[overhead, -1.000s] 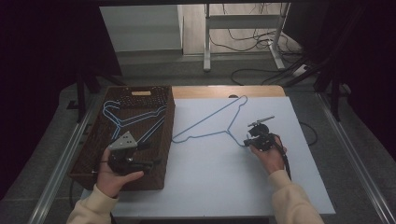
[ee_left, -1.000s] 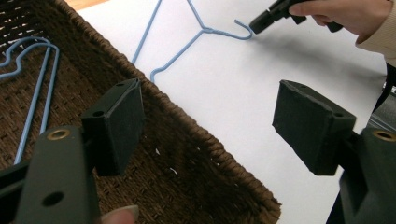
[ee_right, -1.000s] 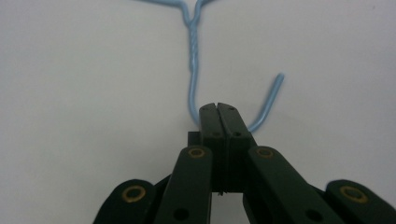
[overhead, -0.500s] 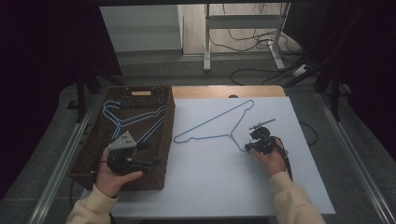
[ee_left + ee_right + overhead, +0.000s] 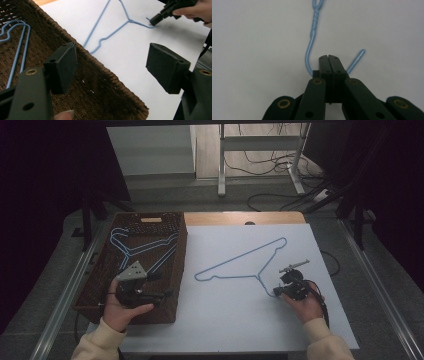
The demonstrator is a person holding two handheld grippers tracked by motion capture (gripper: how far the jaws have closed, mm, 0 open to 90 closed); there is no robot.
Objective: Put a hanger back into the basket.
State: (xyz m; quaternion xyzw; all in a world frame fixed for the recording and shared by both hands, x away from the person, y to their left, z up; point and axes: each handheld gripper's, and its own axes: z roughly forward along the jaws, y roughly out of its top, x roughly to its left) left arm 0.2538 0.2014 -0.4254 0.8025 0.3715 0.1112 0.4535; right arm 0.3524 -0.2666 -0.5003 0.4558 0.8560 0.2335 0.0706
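Right gripper (image 5: 278, 291): clamping the blue hanger (image 5: 240, 265) by its hook, dragging it over the table (image 5: 330, 320).
Left gripper (image 5: 165, 285): hovering with jaws apart over the basket (image 5: 95, 285) corner, awaiting it.

Thin wire hanger (image 5: 243, 265), coated in smooth pale-blue plastic with a slight gloss, twisted at the neck. Matt black plastic tool (image 5: 328, 65) with brass-coloured rivets. Dark brown woven wicker basket (image 5: 176, 265), rough and coarse. Matt white tabletop (image 5: 240, 315), smooth, paper-like. Bare wood strip (image 5: 240, 218) along the far edge.
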